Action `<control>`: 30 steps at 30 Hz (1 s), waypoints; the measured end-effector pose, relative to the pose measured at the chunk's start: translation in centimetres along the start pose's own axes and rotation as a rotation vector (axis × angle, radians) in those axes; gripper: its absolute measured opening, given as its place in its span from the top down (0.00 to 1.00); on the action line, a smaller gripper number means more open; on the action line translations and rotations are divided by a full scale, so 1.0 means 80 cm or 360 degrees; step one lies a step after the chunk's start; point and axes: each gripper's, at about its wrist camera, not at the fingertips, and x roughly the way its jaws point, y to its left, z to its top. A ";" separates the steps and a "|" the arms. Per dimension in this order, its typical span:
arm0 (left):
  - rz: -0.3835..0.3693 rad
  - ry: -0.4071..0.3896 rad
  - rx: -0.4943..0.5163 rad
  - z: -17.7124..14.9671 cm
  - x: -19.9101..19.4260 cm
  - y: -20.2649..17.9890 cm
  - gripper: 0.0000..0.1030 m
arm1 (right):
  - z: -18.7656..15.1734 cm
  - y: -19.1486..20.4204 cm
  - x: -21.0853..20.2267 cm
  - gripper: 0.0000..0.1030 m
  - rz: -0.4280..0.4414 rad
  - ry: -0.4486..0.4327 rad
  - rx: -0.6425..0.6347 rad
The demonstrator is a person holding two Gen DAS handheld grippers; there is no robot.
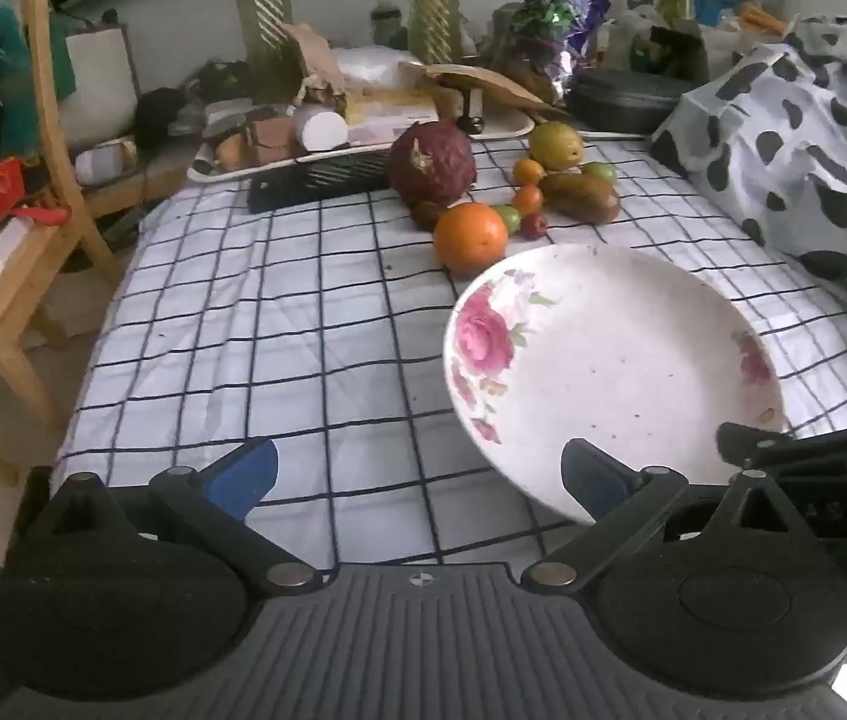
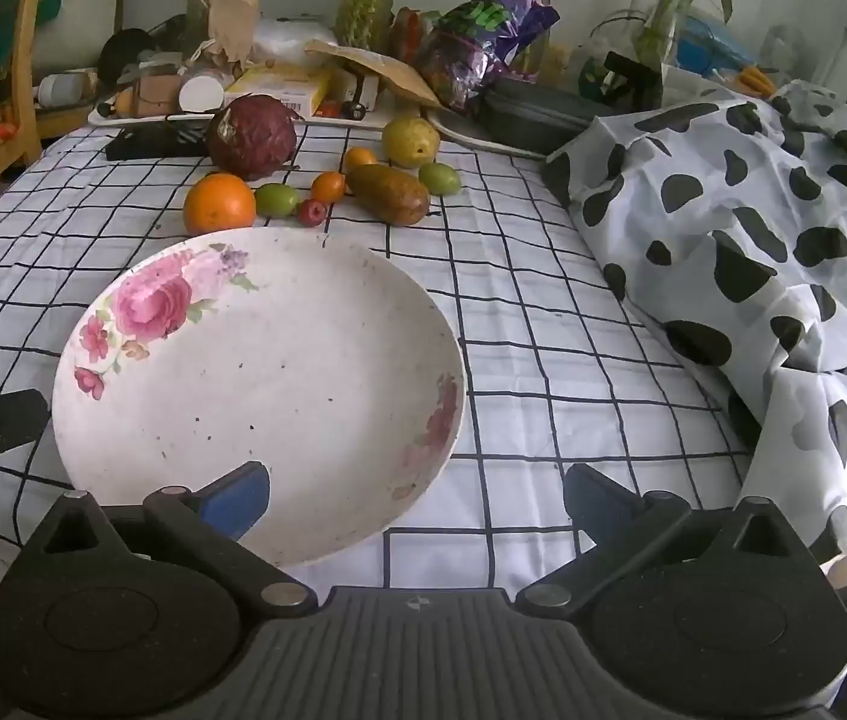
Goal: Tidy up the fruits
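Note:
A white floral plate point(image 1: 615, 360) point(image 2: 267, 372) lies empty on the checked tablecloth point(image 1: 279, 330) point(image 2: 543, 324). Beyond it sits a cluster of fruit: an orange point(image 1: 470, 238) point(image 2: 219, 202), a large dark red fruit point(image 1: 432, 163) point(image 2: 251, 136), a brown-green mango point(image 1: 580, 197) point(image 2: 389, 194), a yellow-green pear point(image 1: 555, 146) point(image 2: 410, 141), small oranges point(image 1: 527, 199) point(image 2: 327, 186), small green fruits point(image 1: 507, 218) point(image 2: 276, 199) and a small red fruit point(image 1: 534, 225) point(image 2: 311, 212). My left gripper point(image 1: 420, 474) is open and empty, left of the plate's near rim. My right gripper point(image 2: 417, 495) is open and empty over the plate's near right edge.
A cow-print cloth point(image 1: 795, 138) point(image 2: 753, 240) is heaped on the right. A cluttered tray point(image 1: 357, 144) point(image 2: 279, 102), a black object point(image 1: 315, 180) and a dark pan point(image 2: 537, 114) stand behind the fruit. A wooden chair point(image 1: 21, 210) is at the left.

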 end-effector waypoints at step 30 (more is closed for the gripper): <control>-0.0052 0.0058 0.0024 -0.001 -0.008 -0.019 0.00 | -0.011 -0.015 -0.004 0.00 -0.0042 0.0003 0.0019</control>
